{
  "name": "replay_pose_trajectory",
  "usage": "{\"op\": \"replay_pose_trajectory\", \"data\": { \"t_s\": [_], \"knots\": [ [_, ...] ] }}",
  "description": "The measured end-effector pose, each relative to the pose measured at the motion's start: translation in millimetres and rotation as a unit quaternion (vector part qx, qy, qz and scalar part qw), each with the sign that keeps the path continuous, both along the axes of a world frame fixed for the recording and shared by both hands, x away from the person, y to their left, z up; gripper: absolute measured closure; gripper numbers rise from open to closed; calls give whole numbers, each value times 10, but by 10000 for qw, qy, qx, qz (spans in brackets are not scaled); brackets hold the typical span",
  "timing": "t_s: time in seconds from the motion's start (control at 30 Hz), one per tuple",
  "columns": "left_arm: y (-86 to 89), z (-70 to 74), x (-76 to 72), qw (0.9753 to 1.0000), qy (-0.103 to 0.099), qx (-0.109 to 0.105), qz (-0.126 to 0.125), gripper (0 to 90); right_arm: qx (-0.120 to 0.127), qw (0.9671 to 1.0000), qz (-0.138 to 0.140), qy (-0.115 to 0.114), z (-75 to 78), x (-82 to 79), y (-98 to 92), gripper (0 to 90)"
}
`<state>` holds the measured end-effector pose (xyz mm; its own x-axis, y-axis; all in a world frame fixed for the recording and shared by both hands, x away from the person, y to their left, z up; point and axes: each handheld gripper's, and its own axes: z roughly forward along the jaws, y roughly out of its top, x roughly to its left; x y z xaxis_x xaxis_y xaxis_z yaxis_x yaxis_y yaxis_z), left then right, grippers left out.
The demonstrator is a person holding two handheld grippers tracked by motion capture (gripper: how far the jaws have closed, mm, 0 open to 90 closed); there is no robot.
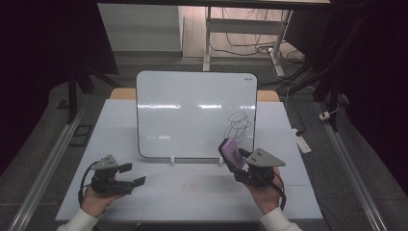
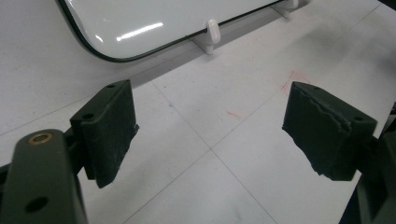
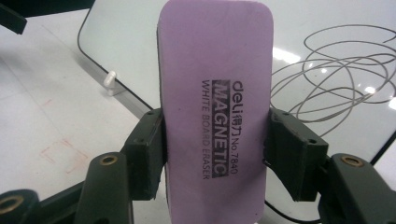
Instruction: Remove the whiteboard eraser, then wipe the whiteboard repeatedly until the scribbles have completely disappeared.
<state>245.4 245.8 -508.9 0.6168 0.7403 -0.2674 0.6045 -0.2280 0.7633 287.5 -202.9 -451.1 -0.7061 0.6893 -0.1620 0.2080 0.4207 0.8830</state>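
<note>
My right gripper (image 3: 215, 154) clamps the purple eraser (image 3: 215, 107); its label reads there. Scribble (image 1: 238, 122) upper right. My left gripper (image 2: 210, 135) gapes wide, empty, over bare table (image 2: 224, 186).

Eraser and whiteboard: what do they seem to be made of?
The eraser held in the right gripper looks like matte purple foam or soft plastic, its face evenly dull, with printed black lettering. The whiteboard looks like glossy coated sheet, since ceiling lights glare off it; the core cannot be told.
</note>
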Motion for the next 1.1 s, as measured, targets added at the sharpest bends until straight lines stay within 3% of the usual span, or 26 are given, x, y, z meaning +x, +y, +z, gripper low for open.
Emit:
{"op": "replay_pose_trajectory", "data": {
  "t_s": [0.37,0.73,1.1],
  "knots": [
    [-13,-17,16,10000,46,9,-4,179,-25,9995,-300,-104,30,89,-43,400],
    [-26,-25,23,10000,63,34,-33,179,89,9941,-1038,-290,240,378,-247,400],
    [-32,-32,32,10000,63,51,-55,179,-269,9895,-1346,-461,342,693,-151,400]
  ]
}}
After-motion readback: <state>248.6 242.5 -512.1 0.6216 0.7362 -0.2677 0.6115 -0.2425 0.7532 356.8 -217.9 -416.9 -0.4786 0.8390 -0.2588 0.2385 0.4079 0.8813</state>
